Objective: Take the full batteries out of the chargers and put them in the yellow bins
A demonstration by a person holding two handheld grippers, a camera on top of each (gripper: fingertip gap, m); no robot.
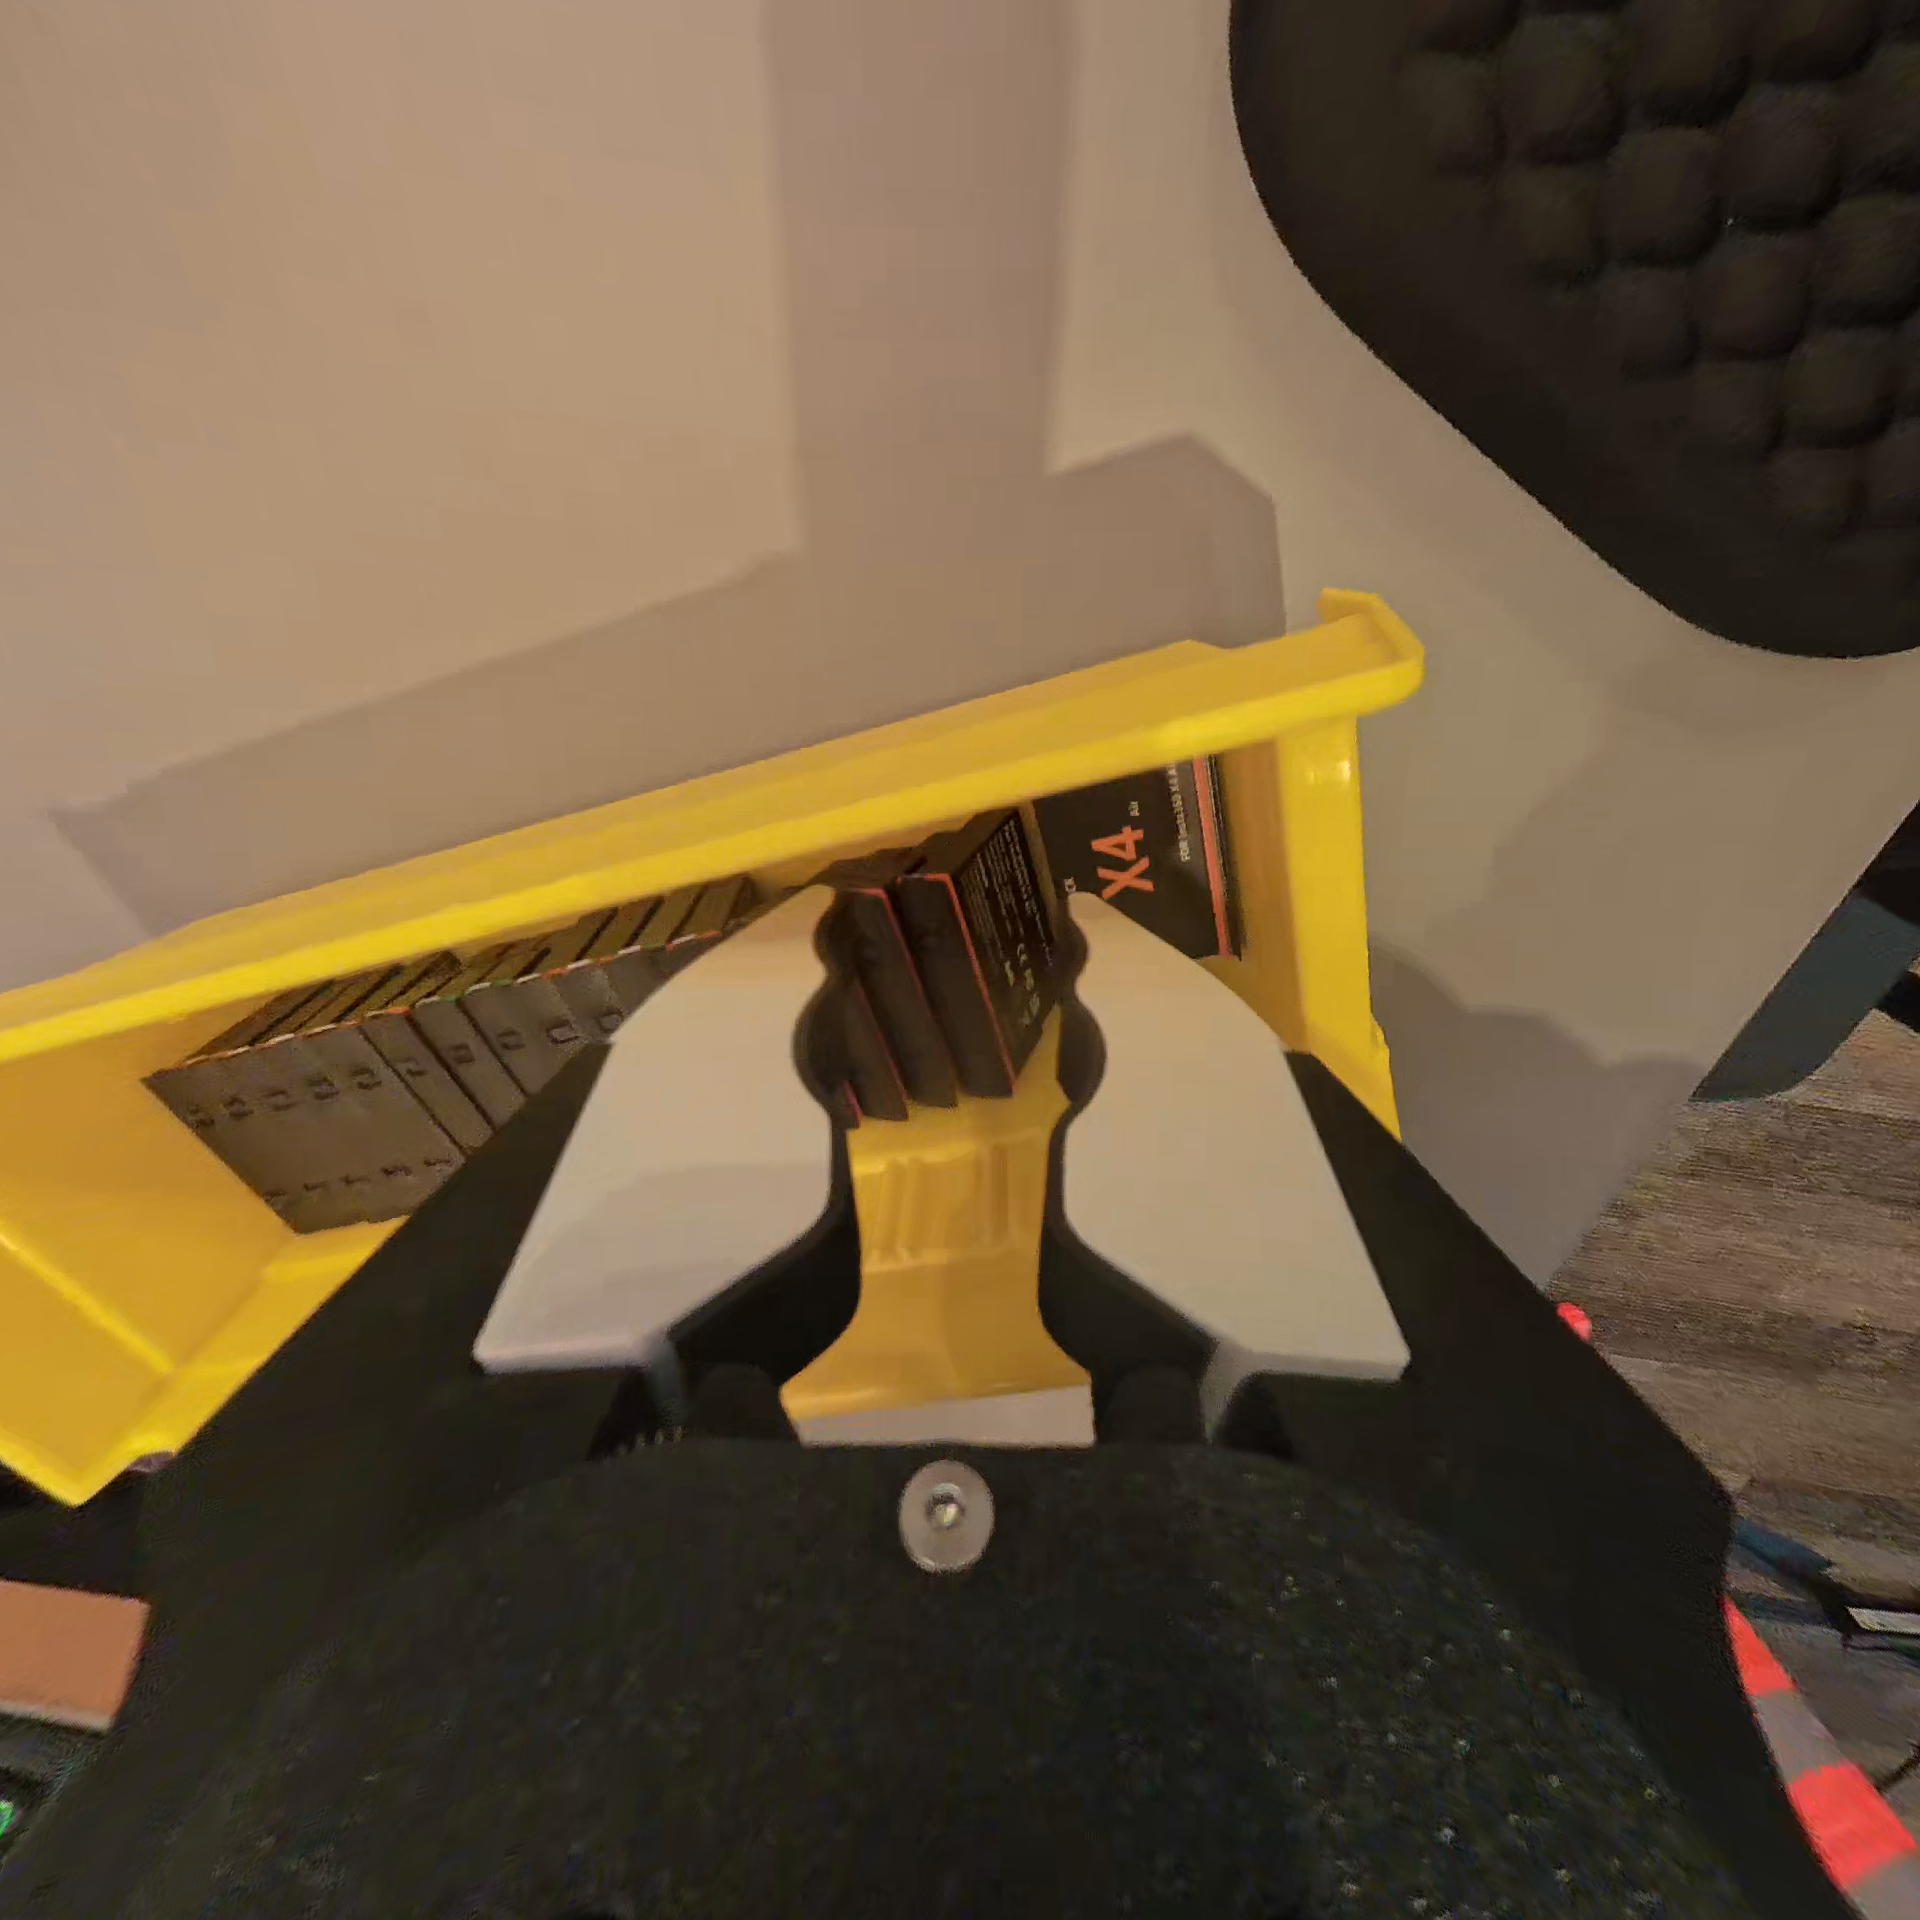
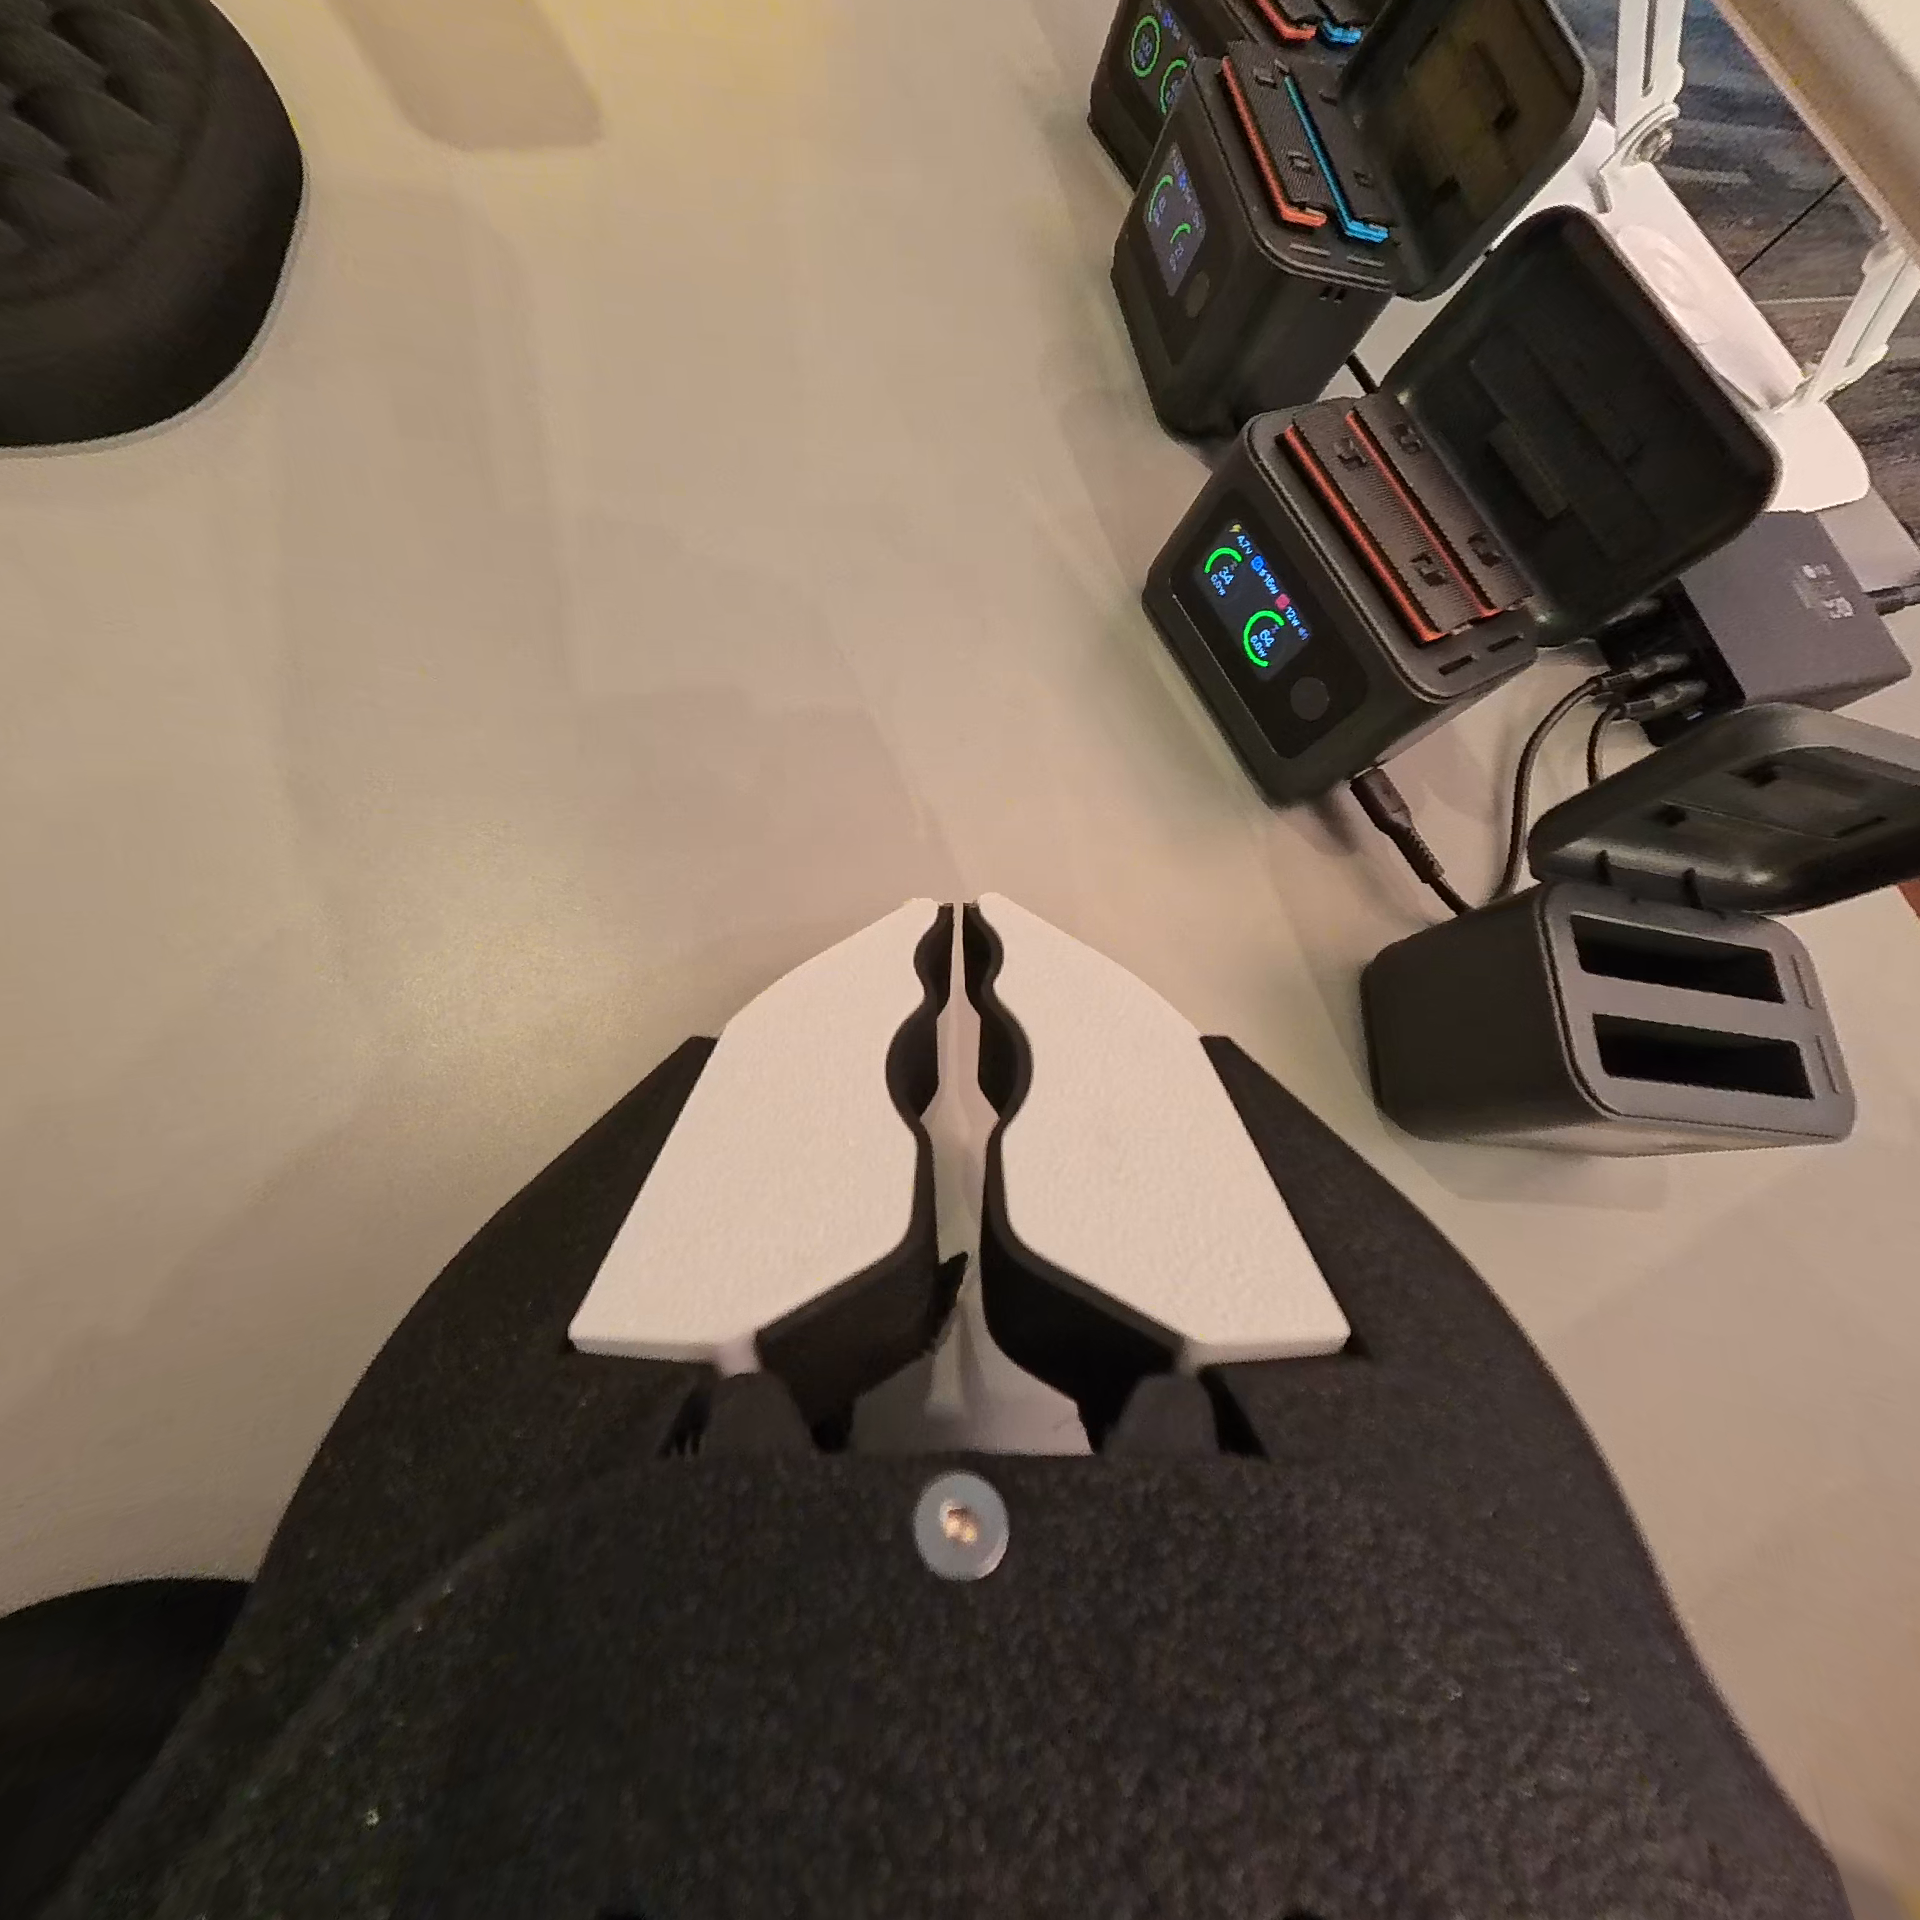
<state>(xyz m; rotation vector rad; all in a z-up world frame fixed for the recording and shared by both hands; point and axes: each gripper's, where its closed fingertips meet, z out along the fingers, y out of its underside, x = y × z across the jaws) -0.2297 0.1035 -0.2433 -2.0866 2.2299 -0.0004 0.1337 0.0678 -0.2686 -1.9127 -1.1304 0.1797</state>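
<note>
In the left wrist view my left gripper point(image 1: 951, 935) is shut on a small stack of black batteries with red edges point(image 1: 961, 987). It holds them inside the yellow bin point(image 1: 727, 831), near its right end. A row of batteries point(image 1: 416, 1060) stands along the bin's left part, and one battery point(image 1: 1153, 862) leans at the right wall. In the right wrist view my right gripper point(image 2: 958, 914) is shut and empty above the white table point(image 2: 623, 623). To its right stand a charger with a lit screen and two red-edged batteries point(image 2: 1351, 582) and an empty charger with two open slots point(image 2: 1610, 1039).
Further chargers with red- and blue-edged batteries point(image 2: 1247, 208) stand at the back right, lids open. Cables point(image 2: 1538, 769) and a grey power block point(image 2: 1808, 623) lie behind them. A black bumpy cushion point(image 1: 1662, 312) shows beside the bin, and in the right wrist view point(image 2: 104, 208) too. My hands' fingertips stand some 35 cm from each other.
</note>
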